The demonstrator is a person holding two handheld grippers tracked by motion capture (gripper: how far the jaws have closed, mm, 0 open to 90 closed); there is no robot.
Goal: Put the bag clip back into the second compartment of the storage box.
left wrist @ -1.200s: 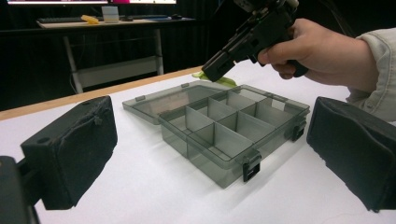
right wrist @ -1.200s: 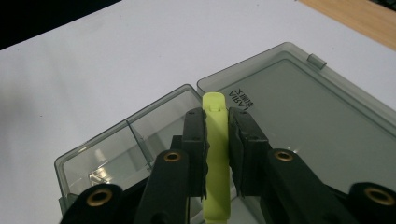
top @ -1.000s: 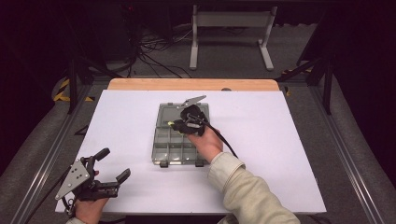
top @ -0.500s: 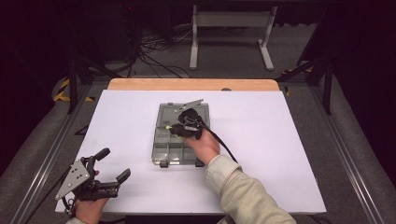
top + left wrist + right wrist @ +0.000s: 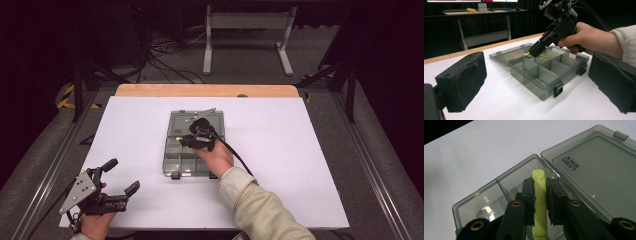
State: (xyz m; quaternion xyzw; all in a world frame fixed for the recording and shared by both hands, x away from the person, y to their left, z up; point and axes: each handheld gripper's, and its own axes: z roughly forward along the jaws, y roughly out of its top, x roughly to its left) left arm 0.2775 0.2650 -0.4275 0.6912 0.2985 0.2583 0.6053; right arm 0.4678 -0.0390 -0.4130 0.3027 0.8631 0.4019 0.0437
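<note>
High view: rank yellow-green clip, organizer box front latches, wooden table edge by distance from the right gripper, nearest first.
1. yellow-green clip: between the jaws of the right gripper, over the organizer box.
2. front latches: box's near edge, toward the person.
3. wooden table edge: far side of the table.

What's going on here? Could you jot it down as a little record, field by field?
Setting: white table
Box: grey see-through compartment box, its lid open and lying flat
Held item: yellow-green clip
Right gripper: shut on the clip, over a compartment next to the lid hinge
Left gripper: open, holding nothing, near the table's front left corner
Other compartments: look empty, as far as visible
</note>
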